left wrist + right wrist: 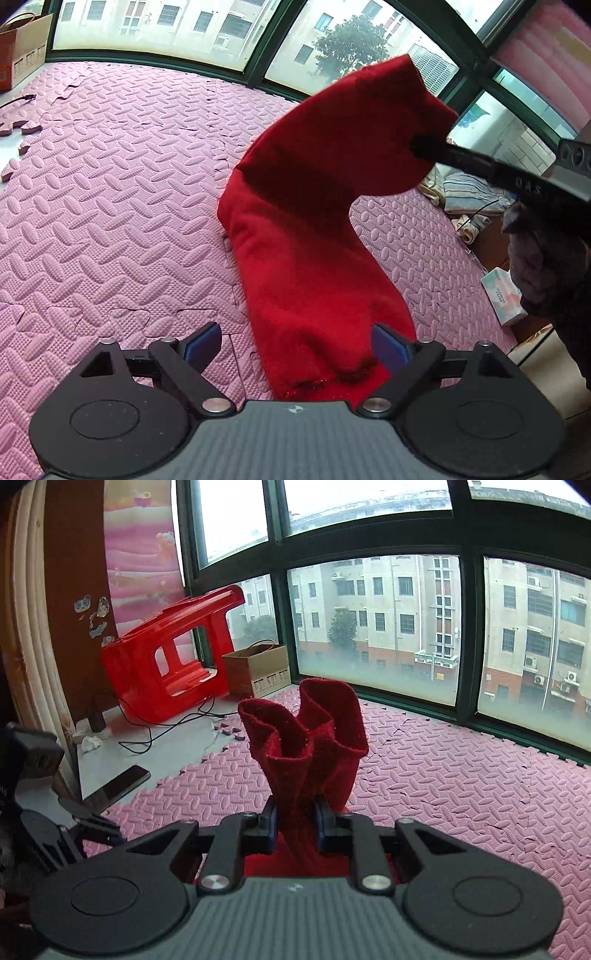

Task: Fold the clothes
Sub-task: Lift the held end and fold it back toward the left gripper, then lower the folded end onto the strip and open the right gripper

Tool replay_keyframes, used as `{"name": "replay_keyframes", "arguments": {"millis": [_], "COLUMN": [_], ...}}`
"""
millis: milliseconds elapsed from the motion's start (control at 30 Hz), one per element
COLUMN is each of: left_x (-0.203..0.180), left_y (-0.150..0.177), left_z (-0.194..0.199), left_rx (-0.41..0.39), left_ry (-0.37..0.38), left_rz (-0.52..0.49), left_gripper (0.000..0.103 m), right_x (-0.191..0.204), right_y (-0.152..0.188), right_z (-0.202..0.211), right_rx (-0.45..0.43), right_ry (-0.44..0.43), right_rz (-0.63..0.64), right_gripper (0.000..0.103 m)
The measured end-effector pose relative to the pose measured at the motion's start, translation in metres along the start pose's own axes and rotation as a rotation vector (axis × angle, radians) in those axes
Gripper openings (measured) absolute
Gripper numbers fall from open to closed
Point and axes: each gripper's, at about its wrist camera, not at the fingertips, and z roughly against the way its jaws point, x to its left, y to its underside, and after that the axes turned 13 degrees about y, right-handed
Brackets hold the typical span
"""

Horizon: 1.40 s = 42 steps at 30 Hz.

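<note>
- While its near hem lies between them untouched, the left gripper (pixel 295 345) stands with jaws spread wide above the pink foam mat (pixel 110 206).
- One red garment (pixel 314 266) runs lengthwise away from the camera, its far end lifted off the mat.
- The right gripper (pixel 295 825) is clenched on that raised, bunched end.
- One cardboard box (pixel 258 670) sits by the window.

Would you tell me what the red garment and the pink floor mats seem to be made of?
Red garment: looks like soft fleece or a fine knit, matte, with a fuzzy nap and thick rolled edges; the exact fabric is unclear. Pink floor mats: likely foam, matte, with an embossed oval pattern and jigsaw edges that interlock.
</note>
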Motion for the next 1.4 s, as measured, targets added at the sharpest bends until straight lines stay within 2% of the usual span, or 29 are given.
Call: {"name": "replay_keyframes", "arguments": {"millis": [267, 400, 700, 933, 1100, 1200, 1400], "left_x": [0.005, 0.009, 0.017, 0.022, 0.019, 0.016, 0.005], "left_y": [0.012, 0.020, 0.030, 0.030, 0.027, 0.022, -0.001], "left_z": [0.010, 0.010, 0.021, 0.026, 0.029, 0.033, 0.039], "left_rx": [-0.031, -0.030, -0.055, -0.065, -0.077, -0.092, -0.136], "left_ry": [-0.005, -0.006, -0.013, -0.019, -0.011, -0.006, -0.015], "left_rz": [0.013, 0.029, 0.050, 0.057, 0.043, 0.027, -0.033], "left_gripper": [0.091, 0.091, 0.091, 0.091, 0.091, 0.091, 0.091], "right_x": [0.056, 0.092, 0.124, 0.128, 0.124, 0.117, 0.095], "right_y": [0.042, 0.065, 0.098, 0.105, 0.102, 0.094, 0.052], "right_z": [0.027, 0.040, 0.049, 0.053, 0.062, 0.074, 0.078], "right_rx": [-0.029, -0.061, -0.053, -0.046, -0.016, -0.015, -0.057], "right_ry": [0.038, 0.068, 0.094, 0.095, 0.052, 0.039, 0.058], "right_rz": [0.238, 0.430, 0.613, 0.647, 0.621, 0.578, 0.373], "right_gripper": [0.018, 0.018, 0.018, 0.020, 0.023, 0.023, 0.023]}}
